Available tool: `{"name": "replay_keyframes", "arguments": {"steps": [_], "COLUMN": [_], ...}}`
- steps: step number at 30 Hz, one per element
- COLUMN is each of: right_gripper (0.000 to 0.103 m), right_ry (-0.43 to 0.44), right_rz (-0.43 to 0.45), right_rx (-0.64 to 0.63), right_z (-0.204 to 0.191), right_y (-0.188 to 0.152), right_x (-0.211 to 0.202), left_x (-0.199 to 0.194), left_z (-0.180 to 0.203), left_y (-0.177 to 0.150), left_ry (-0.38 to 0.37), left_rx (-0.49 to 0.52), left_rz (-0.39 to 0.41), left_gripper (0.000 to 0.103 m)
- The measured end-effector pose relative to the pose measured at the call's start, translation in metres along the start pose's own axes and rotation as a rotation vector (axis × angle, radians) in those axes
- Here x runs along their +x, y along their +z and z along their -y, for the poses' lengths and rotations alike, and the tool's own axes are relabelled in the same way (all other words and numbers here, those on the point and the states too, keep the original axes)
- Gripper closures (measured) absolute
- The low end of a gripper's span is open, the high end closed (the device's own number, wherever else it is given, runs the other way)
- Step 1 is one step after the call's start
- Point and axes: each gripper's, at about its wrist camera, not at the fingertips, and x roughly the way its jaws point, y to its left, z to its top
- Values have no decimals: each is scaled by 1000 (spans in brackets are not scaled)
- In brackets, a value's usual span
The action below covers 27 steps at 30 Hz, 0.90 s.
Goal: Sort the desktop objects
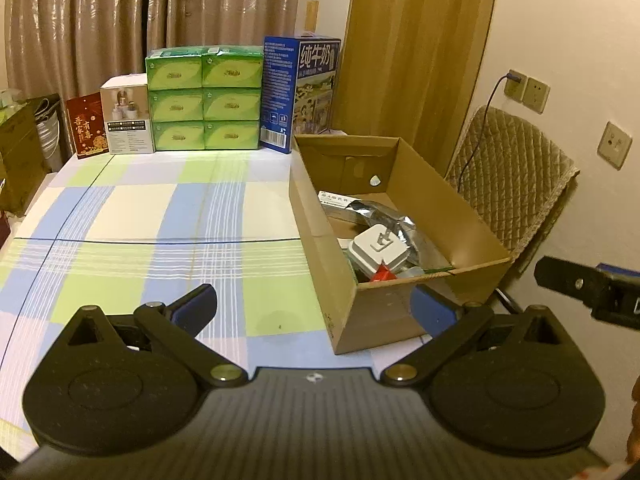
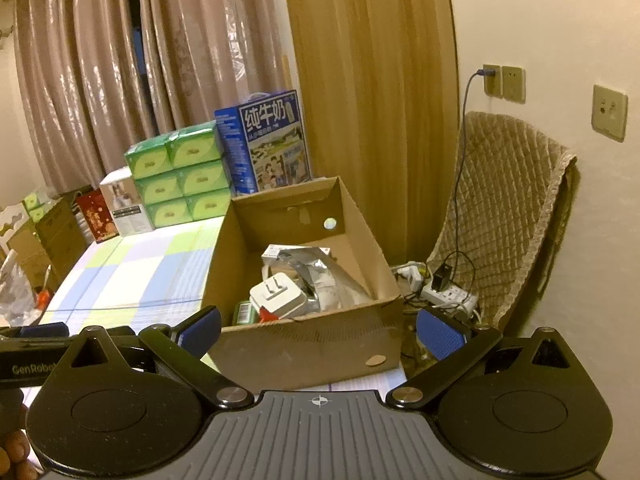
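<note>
Cardboard box (image 1: pixel 384 312) at the checked surface's (image 1: pixel 160 216) right edge holds a white plug adapter (image 1: pixel 378 250) and foil bag (image 2: pixel 328 276); items beneath are hard to make out. Green tissue packs (image 1: pixel 202 98) behind it, by the curtain (image 1: pixel 100 20). Left tongs (image 1: pixel 314 308) and right tongs (image 2: pixel 320 330) both spread, empty.

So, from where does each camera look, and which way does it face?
Left wrist: sits on the left tongs, open, facing the checked tablecloth and cardboard box; the right tongs' tip shows at right.
Right wrist: sits on the right tongs, open, facing the box; fingertips show lower left.
Shared: box, white plug adapter, blue milk carton.
</note>
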Motion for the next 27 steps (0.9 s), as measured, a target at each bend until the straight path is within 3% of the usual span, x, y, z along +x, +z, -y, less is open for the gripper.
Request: {"name": "replay_keyframes", "arguments": {"steps": [6, 16, 27], "right_gripper": [2, 2, 2], "right_ry": [-25, -23, -15], "right_rz": [-4, -23, -40], "right_rx": [-37, -64, -86], "right_z": [-7, -12, -15], "right_y": [-5, -17, -23], "right_x": [-21, -38, -43], "left_x": [-17, -33, -39], "left_z": [6, 6, 12], "left_y": [-1, -10, -11], "left_ry": [-22, -56, -45], "left_rx": [29, -22, -4], "left_rz": [-29, -57, -35], "left_gripper": [1, 1, 1]}}
